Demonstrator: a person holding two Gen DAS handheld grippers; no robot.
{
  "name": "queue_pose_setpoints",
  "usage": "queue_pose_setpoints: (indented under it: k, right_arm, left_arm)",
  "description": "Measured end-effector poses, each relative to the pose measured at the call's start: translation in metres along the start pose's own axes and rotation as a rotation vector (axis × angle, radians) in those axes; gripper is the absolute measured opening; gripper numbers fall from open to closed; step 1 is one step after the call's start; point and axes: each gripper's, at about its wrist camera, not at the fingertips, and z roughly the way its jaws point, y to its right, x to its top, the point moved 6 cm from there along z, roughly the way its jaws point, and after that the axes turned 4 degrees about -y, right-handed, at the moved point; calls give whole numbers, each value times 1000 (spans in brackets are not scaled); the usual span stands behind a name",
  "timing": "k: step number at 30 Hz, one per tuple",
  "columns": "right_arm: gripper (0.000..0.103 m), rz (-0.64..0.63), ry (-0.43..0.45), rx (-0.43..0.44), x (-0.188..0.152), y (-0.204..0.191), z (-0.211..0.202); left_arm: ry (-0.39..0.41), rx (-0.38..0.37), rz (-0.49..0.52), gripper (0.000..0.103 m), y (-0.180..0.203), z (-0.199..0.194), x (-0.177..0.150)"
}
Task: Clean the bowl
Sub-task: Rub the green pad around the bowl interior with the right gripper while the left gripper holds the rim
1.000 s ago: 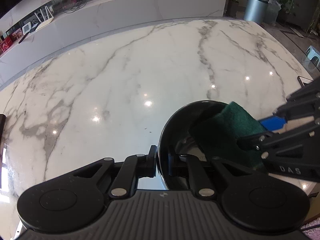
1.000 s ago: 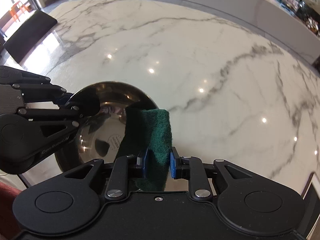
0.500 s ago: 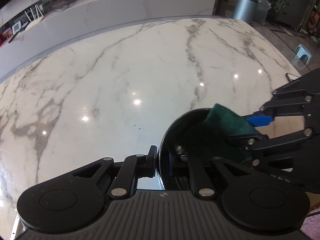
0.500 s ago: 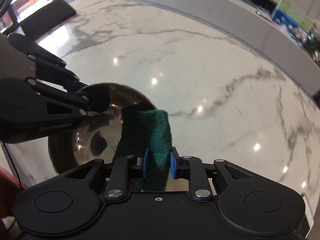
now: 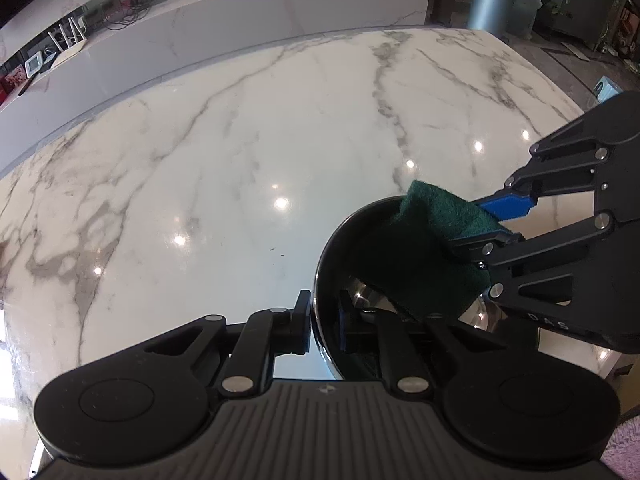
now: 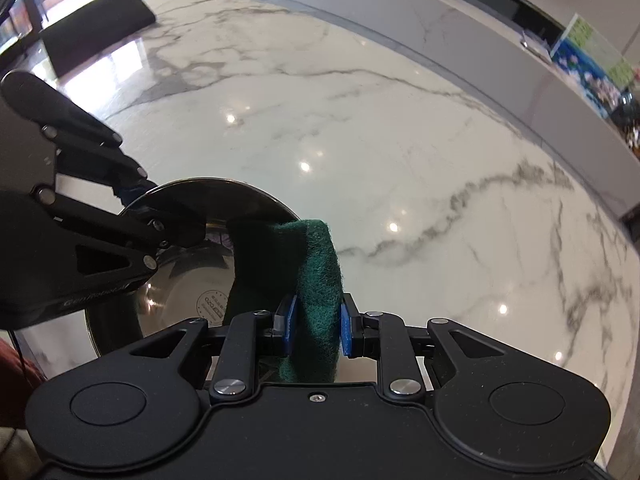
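Left gripper [image 5: 324,326] jaws closing on bowl [image 6: 188,276] rim, steadying it tilted above tabletop [image 5: 240,160]. Right gripper [image 6: 316,330] jaws clamping green scouring pad [image 6: 316,280], reaching inside to scrub.

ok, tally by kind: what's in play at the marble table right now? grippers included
Bowls: 1, steel bowl, rim pinched by the left gripper, whose jaws are closing.
Scouring pads: 1, green pad, clamped in the right gripper.
Grippers: 2.
Tables: 1, marble table.
Total: 5.
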Motion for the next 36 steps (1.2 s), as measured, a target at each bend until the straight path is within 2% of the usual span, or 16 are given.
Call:
queue_pose_setpoints:
  k: [11, 17, 19, 24, 28, 31, 36]
  right_arm:
    - [20, 216, -45, 15, -26, -3, -12]
    - [20, 257, -40, 1, -32, -7, -15]
    - [20, 242, -24, 2, -31, -6, -14]
    - [20, 83, 54, 1, -26, -7, -10]
    - [20, -19, 99, -17, -16, -4, -5]
    - [20, -39, 105, -30, -9, -1, -2]
    - [20, -49, 100, -41, -5, 0, -1]
  left_arm:
    - [-8, 11, -4, 11, 1, 0, 0]
    - [-11, 6, -6, 11, 0, -1, -2]
    - [-9, -4, -13, 11, -1, -1, -3]
    - [-8, -46, -41, 13, -6, -2, -2]
    - [-18, -51, -47, 13, -8, 0, -2]
    - [-39, -64, -48, 13, -8, 5, -3]
    - [-37, -44, -40, 12, -6, 6, -4]
